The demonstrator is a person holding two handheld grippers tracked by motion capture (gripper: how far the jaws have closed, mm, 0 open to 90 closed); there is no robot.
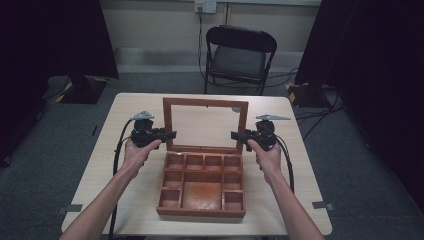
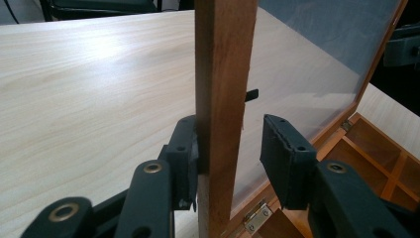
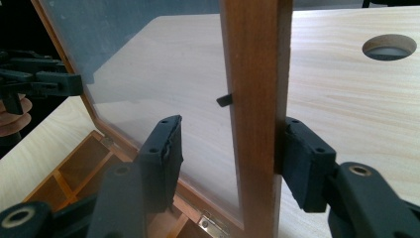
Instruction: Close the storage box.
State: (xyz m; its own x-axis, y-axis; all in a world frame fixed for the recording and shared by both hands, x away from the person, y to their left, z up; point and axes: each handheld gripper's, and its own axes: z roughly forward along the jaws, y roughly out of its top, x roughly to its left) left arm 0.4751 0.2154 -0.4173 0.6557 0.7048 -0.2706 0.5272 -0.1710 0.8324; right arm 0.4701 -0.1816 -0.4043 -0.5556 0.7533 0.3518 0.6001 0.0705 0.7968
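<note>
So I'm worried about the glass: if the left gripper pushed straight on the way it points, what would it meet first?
Probably the lid's wooden side rail, which already stands between the left gripper's jaws. The glass pane lies just beside that line, so depth leaves some doubt.

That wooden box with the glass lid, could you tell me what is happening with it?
A person at the table has a gripper in each hand, one at either side of the upright lid of the wooden box. The left gripper straddles the lid's left frame rail, one pad against the wood and the other apart from it. The right gripper does likewise on the right rail. The box stands open, its compartments bare.
</note>
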